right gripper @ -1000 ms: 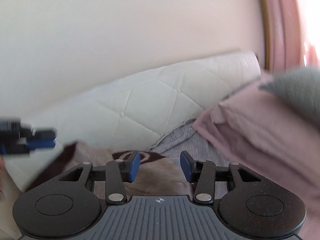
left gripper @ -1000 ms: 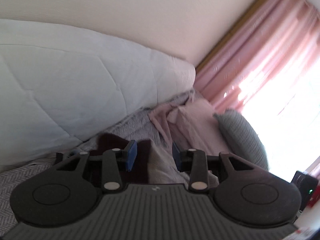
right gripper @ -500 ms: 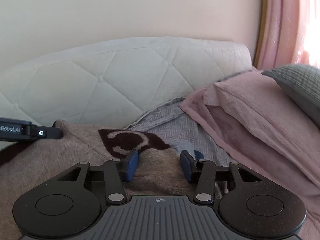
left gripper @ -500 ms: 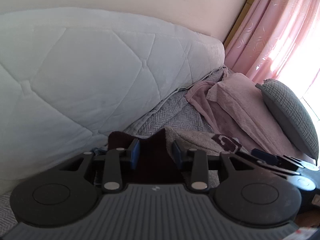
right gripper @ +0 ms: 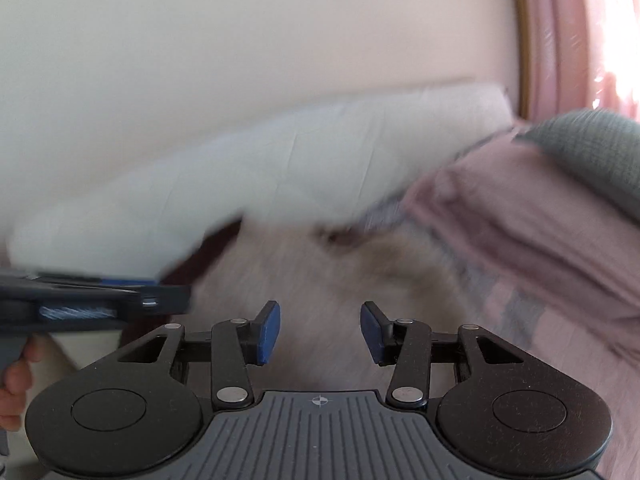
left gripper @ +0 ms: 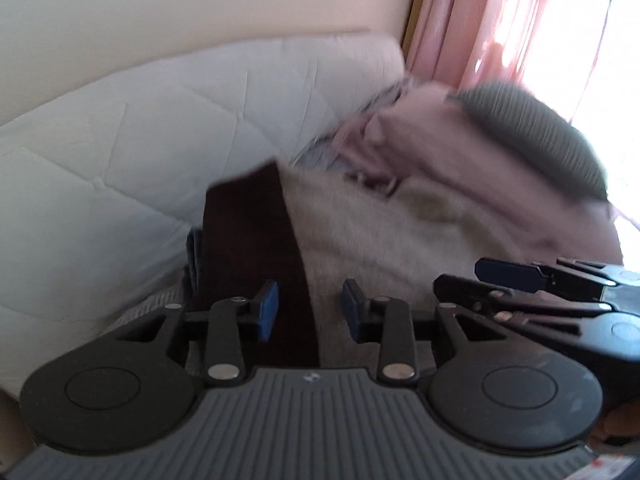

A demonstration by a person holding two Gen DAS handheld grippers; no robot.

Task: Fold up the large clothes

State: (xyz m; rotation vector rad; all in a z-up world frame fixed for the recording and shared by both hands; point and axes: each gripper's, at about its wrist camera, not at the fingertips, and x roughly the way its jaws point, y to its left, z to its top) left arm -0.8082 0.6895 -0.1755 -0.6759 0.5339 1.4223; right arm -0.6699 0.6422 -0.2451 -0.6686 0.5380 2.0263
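A large beige fuzzy garment (left gripper: 380, 232) with a dark brown band (left gripper: 248, 240) lies on the bed. My left gripper (left gripper: 310, 308) hovers over the edge where band and beige meet. Its jaws are closing, and the cloth shows in the gap between the pads without being pinched. In the right wrist view the garment (right gripper: 320, 272) fills the middle, blurred, and my right gripper (right gripper: 320, 332) stands open above it with nothing gripped. The right gripper (left gripper: 500, 280) shows at the right of the left wrist view. The left gripper (right gripper: 120, 296) crosses the left edge of the right wrist view.
A white quilted duvet (left gripper: 140, 140) is bunched against the wall behind the garment. To the right lie a pink blanket (left gripper: 460, 160) and a grey pillow (left gripper: 532, 128), with pink curtains (left gripper: 500, 20) at a bright window. A hand (right gripper: 16, 380) holds the left gripper.
Both views have swung and blurred. The garment now lies closer and wider under both grippers, its brown emblem no longer shows, and the two grippers are nearer each other.
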